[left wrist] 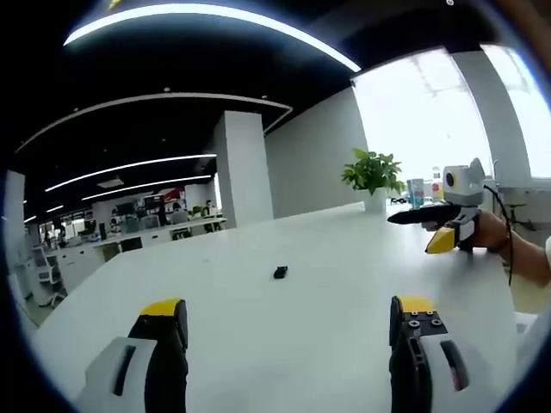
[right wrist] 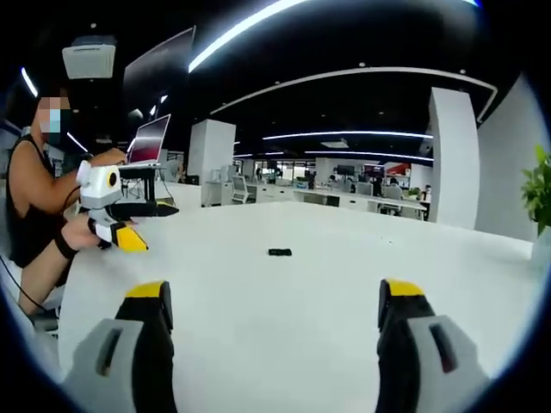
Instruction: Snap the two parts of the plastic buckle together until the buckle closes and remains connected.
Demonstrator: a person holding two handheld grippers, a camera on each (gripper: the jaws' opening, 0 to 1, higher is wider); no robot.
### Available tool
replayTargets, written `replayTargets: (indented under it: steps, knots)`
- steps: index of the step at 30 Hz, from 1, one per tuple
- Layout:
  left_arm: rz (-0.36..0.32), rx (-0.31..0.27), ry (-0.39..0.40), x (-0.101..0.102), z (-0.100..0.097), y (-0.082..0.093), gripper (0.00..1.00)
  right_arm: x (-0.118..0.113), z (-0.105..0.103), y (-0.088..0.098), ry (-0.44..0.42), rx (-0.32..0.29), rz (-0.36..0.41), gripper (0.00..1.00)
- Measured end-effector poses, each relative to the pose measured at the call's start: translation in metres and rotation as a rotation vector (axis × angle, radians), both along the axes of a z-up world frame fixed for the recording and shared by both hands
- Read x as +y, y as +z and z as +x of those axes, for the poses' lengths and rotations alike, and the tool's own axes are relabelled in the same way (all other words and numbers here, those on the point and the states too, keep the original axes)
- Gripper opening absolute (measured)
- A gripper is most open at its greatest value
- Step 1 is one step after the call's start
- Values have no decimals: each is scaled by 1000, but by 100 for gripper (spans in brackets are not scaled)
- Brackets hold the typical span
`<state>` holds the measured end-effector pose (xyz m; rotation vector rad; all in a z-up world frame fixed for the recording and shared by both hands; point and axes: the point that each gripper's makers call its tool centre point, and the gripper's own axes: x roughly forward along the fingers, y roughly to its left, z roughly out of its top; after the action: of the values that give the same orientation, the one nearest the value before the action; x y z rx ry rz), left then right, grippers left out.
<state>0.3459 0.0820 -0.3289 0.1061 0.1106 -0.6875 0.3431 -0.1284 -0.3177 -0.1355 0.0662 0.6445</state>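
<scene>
In the left gripper view we see our left gripper (left wrist: 288, 323) low over the big white table (left wrist: 327, 249). Its two jaws stand wide apart and hold nothing. The small black buckle (left wrist: 281, 272) lies on the table ahead of it, near the middle, well apart from the jaws. Farther right, a green plant (left wrist: 373, 172) stands at the far edge of the table. Our right gripper (left wrist: 430, 219) comes in from the right, held in a hand (left wrist: 489, 231).

In the right gripper view, the left gripper (right wrist: 129, 225) shows at the left. A laptop (right wrist: 148, 142) stands behind it. The buckle (right wrist: 279, 252) lies flat out in front. Our right gripper (right wrist: 275, 323) is wide open too, holding nothing.
</scene>
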Motion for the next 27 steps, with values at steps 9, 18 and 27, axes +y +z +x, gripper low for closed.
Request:
replayTargets:
  steps: [9,18,27]
  knots:
    - [9,-2,-11,-3,-4,0,99,1,0,-2,-2,5,-9,99]
    - [16,-6,-4,-4,-8,-2,99,0,0,-2,-7,1,-3,99]
    - [7,-4,4,-2,-7,-2,99,0,1,-2,-11,2,-4,99]
